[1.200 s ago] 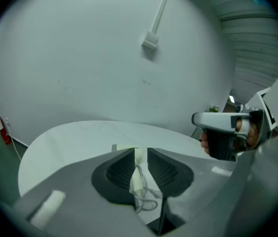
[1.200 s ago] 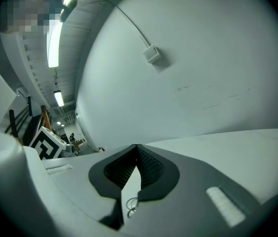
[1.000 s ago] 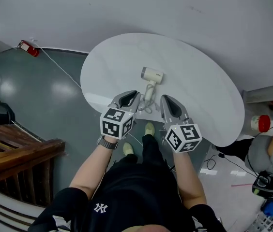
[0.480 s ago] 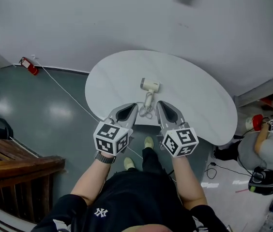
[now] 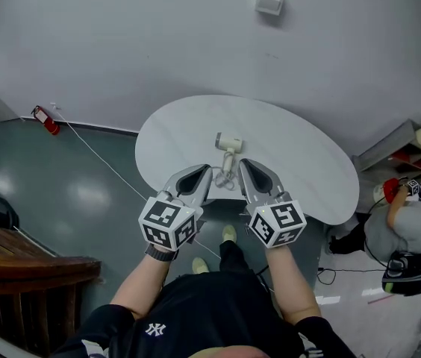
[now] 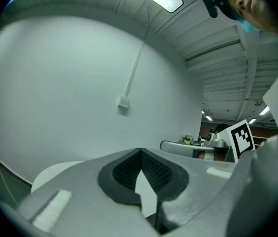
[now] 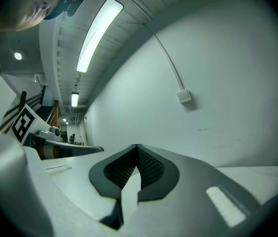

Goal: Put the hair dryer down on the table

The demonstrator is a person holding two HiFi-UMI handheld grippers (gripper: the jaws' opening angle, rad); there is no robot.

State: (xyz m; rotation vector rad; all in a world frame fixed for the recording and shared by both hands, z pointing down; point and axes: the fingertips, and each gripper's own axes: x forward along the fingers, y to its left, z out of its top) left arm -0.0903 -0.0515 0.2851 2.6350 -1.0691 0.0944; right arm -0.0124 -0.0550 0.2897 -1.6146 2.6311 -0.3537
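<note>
A white hair dryer (image 5: 229, 145) lies on the white oval table (image 5: 300, 151), its handle pointing toward me and its cord (image 5: 222, 180) trailing to the near edge. Nothing holds it. My left gripper (image 5: 204, 173) and right gripper (image 5: 245, 167) are raised side by side over the table's near edge, one on each side of the handle and clear of it. Both are shut and hold nothing. In the left gripper view the left gripper (image 6: 140, 153) points at the bare wall, as does the right gripper (image 7: 136, 147) in the right gripper view. Neither of those views shows the dryer.
A red fire extinguisher (image 5: 44, 115) lies on the grey floor at the left, a cable running from it. A wooden railing (image 5: 24, 263) stands at the lower left. A person (image 5: 404, 237) crouches by shelves at the right. A wall box (image 5: 269, 2) hangs above the table.
The table and dryer appear smaller and farther off as the view pulls back. Both grippers have drawn back toward me, off the dryer's handle. The dryer stays lying on the table.
</note>
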